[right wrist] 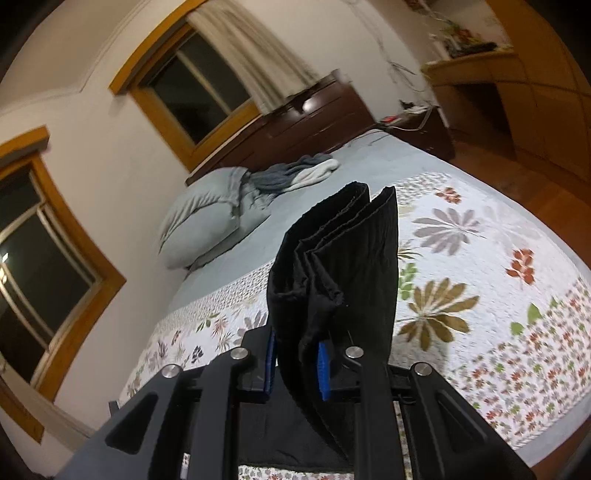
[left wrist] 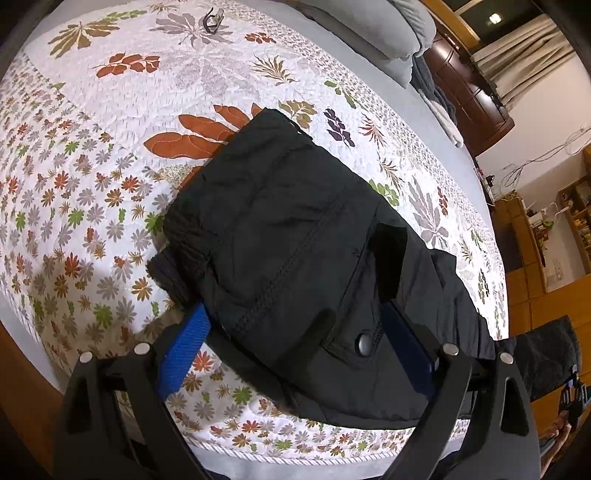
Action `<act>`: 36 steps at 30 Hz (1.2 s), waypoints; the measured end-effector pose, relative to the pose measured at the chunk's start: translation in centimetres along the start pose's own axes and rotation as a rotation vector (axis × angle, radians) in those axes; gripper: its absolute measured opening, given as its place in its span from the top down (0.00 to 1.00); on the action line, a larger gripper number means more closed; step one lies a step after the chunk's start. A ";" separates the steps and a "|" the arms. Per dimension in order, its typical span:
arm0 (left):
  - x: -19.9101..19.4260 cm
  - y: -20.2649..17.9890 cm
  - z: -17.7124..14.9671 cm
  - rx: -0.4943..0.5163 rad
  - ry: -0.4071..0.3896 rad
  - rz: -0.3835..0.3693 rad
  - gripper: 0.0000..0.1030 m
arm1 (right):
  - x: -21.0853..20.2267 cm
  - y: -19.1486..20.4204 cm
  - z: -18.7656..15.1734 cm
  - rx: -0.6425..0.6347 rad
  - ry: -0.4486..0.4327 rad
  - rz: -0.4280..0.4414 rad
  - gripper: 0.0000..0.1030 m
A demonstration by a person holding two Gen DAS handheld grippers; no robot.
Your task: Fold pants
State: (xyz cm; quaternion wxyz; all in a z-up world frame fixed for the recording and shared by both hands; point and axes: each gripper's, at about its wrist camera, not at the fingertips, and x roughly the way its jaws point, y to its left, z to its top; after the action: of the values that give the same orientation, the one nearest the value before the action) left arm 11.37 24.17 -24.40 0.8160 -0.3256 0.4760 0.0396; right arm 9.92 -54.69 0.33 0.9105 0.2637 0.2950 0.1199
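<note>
Black pants (left wrist: pixel 288 236) lie partly folded on the floral quilt (left wrist: pixel 92 184) of a bed. My left gripper (left wrist: pixel 295 273) is low over the end nearest me, its jaws spread wide. One blue pad (left wrist: pixel 181 354) shows at the cloth's left edge, and the other sits on the right by a snap button (left wrist: pixel 364 345). The pads do not pinch the fabric. In the right wrist view my right gripper (right wrist: pixel 295 347) is shut on a pleated bunch of the black pants (right wrist: pixel 351 266), held up above the quilt (right wrist: pixel 480 295).
A grey pillow (right wrist: pixel 207 225) and a heap of grey and white cloth (right wrist: pixel 295 173) lie at the head of the bed by a dark wooden headboard (right wrist: pixel 314 122). A small dark object (left wrist: pixel 212 18) rests on the quilt's far side. Wooden cabinets (left wrist: pixel 532 258) stand beyond the bed.
</note>
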 end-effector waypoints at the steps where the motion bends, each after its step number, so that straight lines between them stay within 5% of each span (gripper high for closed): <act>1: -0.1 0.1 0.0 -0.002 0.001 -0.003 0.10 | 0.3 0.7 -0.1 -0.014 0.008 0.004 0.83; 22: 0.0 1.4 -0.2 -0.042 0.011 -0.055 0.10 | 7.6 12.8 -5.9 -0.290 0.175 0.025 0.83; 36: 0.0 2.0 -0.5 -0.061 0.014 -0.081 0.10 | 13.3 18.8 -14.9 -0.555 0.296 -0.043 0.83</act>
State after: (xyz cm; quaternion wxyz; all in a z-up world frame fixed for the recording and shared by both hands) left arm 10.25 25.49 -25.53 0.8031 -0.3697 0.4668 0.0186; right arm 10.40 -27.92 -5.84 0.8972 -0.0215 0.3859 0.2137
